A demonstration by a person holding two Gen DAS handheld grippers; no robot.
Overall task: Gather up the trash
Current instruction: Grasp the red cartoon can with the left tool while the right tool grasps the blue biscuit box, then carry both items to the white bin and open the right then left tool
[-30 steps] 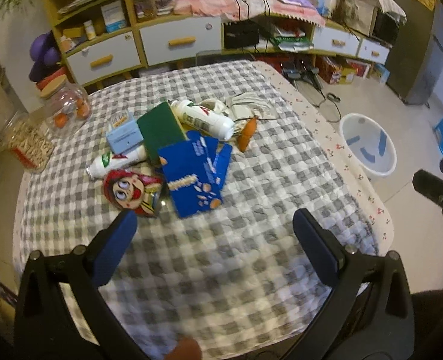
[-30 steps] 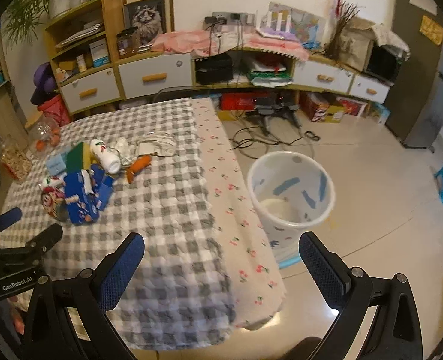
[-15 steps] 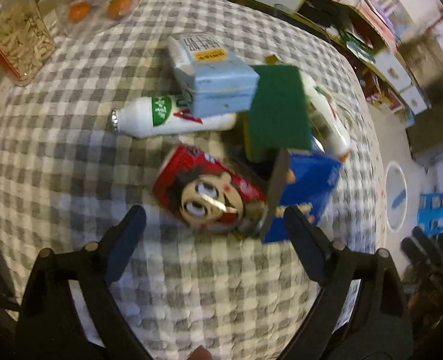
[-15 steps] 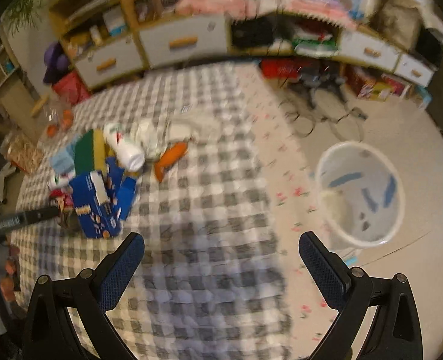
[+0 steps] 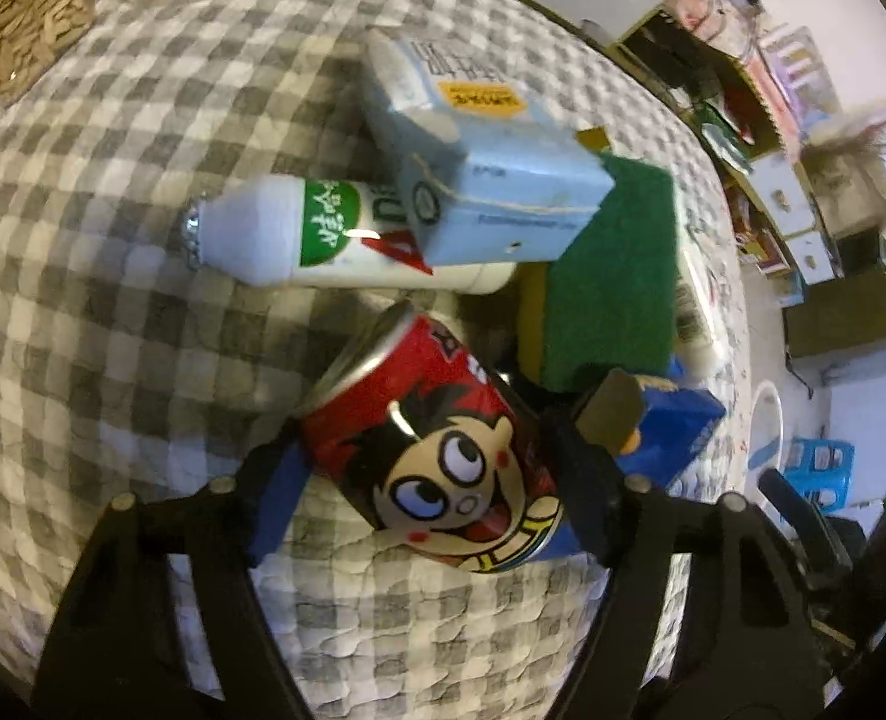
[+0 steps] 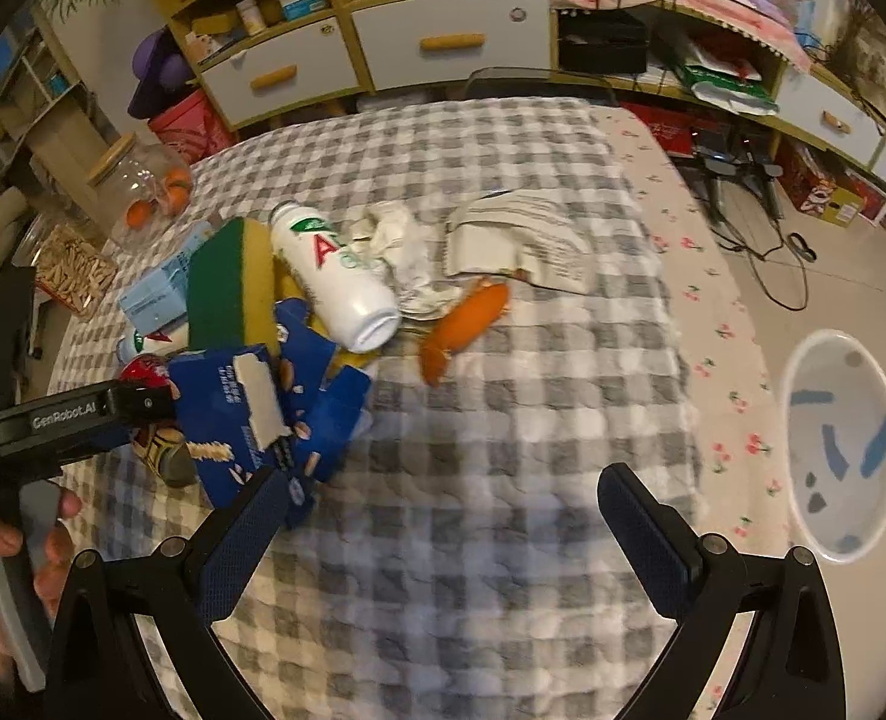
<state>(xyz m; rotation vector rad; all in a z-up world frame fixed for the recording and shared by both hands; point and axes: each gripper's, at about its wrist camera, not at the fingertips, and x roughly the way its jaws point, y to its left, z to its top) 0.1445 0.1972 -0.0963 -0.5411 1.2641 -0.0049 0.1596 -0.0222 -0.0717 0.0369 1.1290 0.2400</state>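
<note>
A red cartoon can [image 5: 437, 450] lies on its side on the checked tablecloth [image 5: 113, 240]. My left gripper [image 5: 431, 480] has its jaws closed around the can, one finger on each side. Behind it lie a white bottle [image 5: 299, 234], a pale blue carton [image 5: 479, 180], a green sponge [image 5: 617, 276] and a torn blue box [image 5: 671, 420]. My right gripper [image 6: 443, 534] is open and empty above the cloth near the blue box [image 6: 263, 408]. A second white bottle [image 6: 335, 276], crumpled paper [image 6: 401, 246] and an orange wrapper [image 6: 461, 330] lie beyond. The white bin [image 6: 839, 444] stands on the floor to the right.
A seed jar [image 5: 23, 24] and a glass jar of oranges [image 6: 143, 186] stand at the table's far left. Cabinets with drawers [image 6: 443, 48] line the back wall. Cables [image 6: 761, 198] lie on the floor right of the table.
My left gripper has moved down and forward to the red can and closed around it. My right gripper has moved in over the table toward the trash pile.
</note>
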